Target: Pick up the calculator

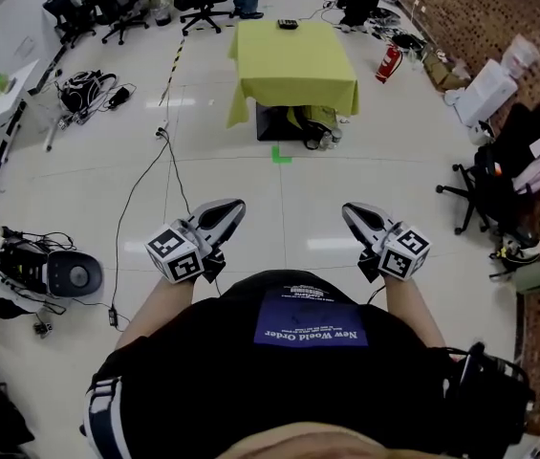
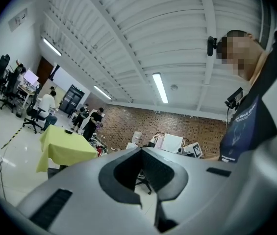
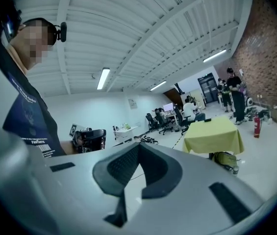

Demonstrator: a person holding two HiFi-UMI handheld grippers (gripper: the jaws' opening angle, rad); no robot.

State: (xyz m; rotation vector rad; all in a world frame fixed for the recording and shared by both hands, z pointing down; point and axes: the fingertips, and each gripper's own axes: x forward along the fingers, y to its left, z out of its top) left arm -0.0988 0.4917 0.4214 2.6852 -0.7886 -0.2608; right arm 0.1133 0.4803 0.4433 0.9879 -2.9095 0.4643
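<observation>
Lying well apart from both grippers, the calculator (image 1: 288, 24) rests at twelve o'clock in the head view, on the far edge of a table (image 1: 293, 75) draped in a yellow-green cloth. The left gripper (image 1: 236, 206) and the right gripper (image 1: 349, 208) are held side by side close to the person's body, at about seven and five o'clock from the table. Both point toward it across a wide stretch of floor (image 1: 250, 185). Each is clenched on nothing: in the left gripper view and the right gripper view the dark pads meet at their tips, with only the room beyond them.

The floor is pale and glossy. A green tape mark (image 1: 281, 156) lies at six o'clock from the table, and a black cable (image 1: 140, 199) trails across the tiles at seven o'clock. A dark bag (image 1: 315, 127) sits under the cloth. Office chairs (image 1: 203, 3) stand at eleven o'clock, a red fire extinguisher (image 1: 389, 63) at three o'clock, and a brick wall (image 1: 499, 8) runs along the right side.

The calculator is a small, dark, flat rectangle (too far off to make out any keys).
</observation>
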